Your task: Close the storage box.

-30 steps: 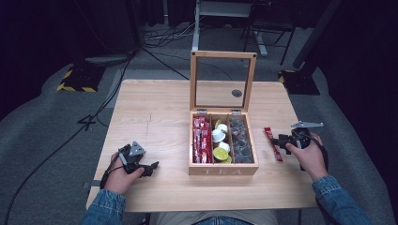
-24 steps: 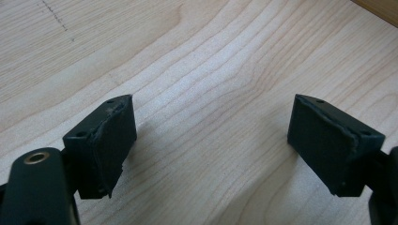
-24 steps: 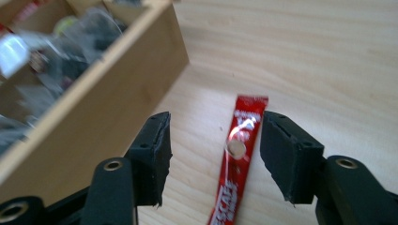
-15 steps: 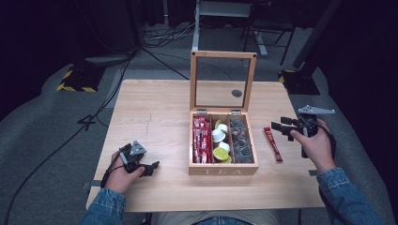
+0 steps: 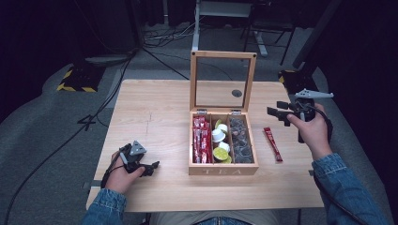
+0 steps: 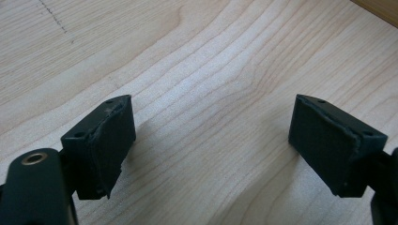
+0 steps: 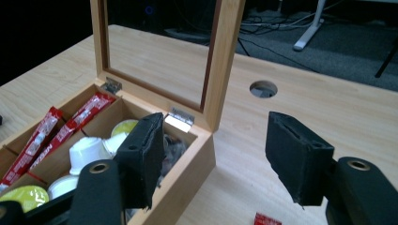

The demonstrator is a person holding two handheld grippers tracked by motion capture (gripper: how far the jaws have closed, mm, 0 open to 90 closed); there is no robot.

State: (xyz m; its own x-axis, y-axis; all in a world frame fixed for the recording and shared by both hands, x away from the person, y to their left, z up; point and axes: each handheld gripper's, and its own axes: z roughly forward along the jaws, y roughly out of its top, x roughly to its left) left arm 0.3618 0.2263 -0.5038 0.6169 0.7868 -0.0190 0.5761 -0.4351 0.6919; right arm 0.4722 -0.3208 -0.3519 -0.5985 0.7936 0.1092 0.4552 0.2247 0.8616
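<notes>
Right gripper: the right gripper (image 5: 279, 111) is held raised above the desk's right side, just right of the box; jaws are spread wide with nothing between them, as confirmed in the right gripper view (image 7: 220, 159).
Right hand: the right hand (image 5: 313, 131) is wrapped round the gripper's handle, a denim sleeve trailing toward the near edge.
Left gripper: the left gripper (image 5: 149, 167) is seen low at the desk's near left corner; in the left gripper view (image 6: 211, 145) the jaws stand far apart, empty, with bare wood grain between them.
Left hand: the left hand (image 5: 123, 173) is closed on its gripper, resting by the near edge.
Red stick packet: one red stick packet (image 5: 272, 144) is seen lying flat on the desk just right of the box, apart from it, below the right gripper; only its corner is caught in the right gripper view (image 7: 266, 219).
Wooden box: the wooden box (image 5: 223, 169), marked TEA on its front, is set mid-desk with its glazed lid (image 5: 222, 79) upright.
Compartments: red packets (image 5: 201, 139) are seen in the left one, white and yellow-green pods (image 5: 219, 143) in the middle, dark contents in the right, too indistinct to identify.
Hinges: metal hinges (image 7: 179, 117) are shown clearly in the right gripper view, barely in the high view.
Desk: a round hole (image 5: 237, 93) is seen in the desk (image 5: 155, 108) behind the lid.
</notes>
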